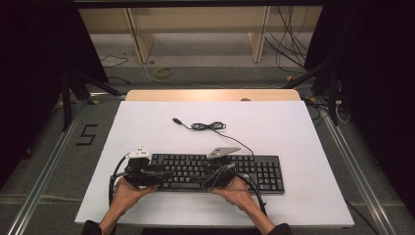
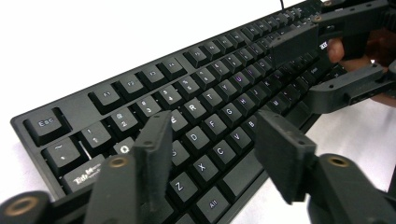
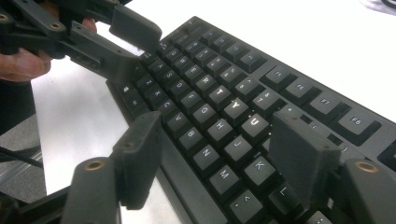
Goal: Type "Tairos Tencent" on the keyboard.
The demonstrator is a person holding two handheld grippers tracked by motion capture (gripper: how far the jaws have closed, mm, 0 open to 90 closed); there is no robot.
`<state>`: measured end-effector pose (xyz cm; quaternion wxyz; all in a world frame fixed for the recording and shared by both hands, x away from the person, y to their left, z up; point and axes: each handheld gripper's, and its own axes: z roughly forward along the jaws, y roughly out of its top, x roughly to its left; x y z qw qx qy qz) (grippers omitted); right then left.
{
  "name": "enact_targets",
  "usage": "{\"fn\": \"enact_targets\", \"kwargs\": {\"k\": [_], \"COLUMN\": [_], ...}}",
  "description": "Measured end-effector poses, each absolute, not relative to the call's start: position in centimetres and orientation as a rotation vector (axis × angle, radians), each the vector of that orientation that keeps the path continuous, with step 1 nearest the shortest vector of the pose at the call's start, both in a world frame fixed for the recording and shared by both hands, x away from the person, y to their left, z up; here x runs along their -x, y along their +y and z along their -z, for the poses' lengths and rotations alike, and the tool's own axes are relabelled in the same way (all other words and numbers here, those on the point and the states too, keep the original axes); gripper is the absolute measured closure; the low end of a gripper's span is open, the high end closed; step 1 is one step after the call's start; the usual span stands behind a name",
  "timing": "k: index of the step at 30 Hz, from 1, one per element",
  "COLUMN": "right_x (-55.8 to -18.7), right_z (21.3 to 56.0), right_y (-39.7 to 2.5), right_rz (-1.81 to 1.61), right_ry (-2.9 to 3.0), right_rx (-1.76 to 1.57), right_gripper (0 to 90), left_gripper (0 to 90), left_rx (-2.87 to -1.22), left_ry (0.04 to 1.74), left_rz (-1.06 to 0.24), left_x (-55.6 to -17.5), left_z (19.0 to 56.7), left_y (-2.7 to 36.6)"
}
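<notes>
Both jaws of the left hand-held gripper [image 2: 210, 140] and right hand-held gripper [image 3: 217, 149] stand released above the keyboard [image 1: 254, 169] on the desk [image 1: 274, 127], so grasping it seems not yet done.

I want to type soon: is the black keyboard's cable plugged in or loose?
Loose. The black keyboard has its thin black cable lying partly coiled on the white table, its plug end free.

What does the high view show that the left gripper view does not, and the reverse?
High view alone: the keyboard's loose cable lying coiled on the white table, and the number pad. Left gripper view alone: readable legends such as the Esc key, framed by the left gripper with its jaws apart. Both: the black keyboard, the right gripper held open above the keys.
</notes>
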<state>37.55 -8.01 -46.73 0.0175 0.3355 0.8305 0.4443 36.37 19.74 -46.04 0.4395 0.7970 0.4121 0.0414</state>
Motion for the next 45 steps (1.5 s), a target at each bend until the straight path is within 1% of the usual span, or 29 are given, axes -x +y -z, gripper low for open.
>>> {"fn": "enact_targets", "kwargs": {"k": [12,19,45], "right_x": [-37.6,-37.6,-37.6], "right_z": [46.6,46.5,46.4], "right_y": [-8.2,-8.3,-8.5], "right_rz": [-1.39,-1.391,-1.398], "right_ry": [2.564,2.562,2.551], "right_rx": [-1.048,-1.049,-1.049], "right_gripper": [32.0,32.0,32.0], "left_gripper": [77.0,88.8,89.2], "left_rx": [-2.044,-2.075,-2.131], "left_ry": [0.972,0.949,0.954], "left_rz": [-0.09,-0.082,-0.052], "left_x": [-36.6,-36.7,-37.3], "left_z": [46.3,46.4,47.0], "left_y": [18.9,18.3,17.3]}}
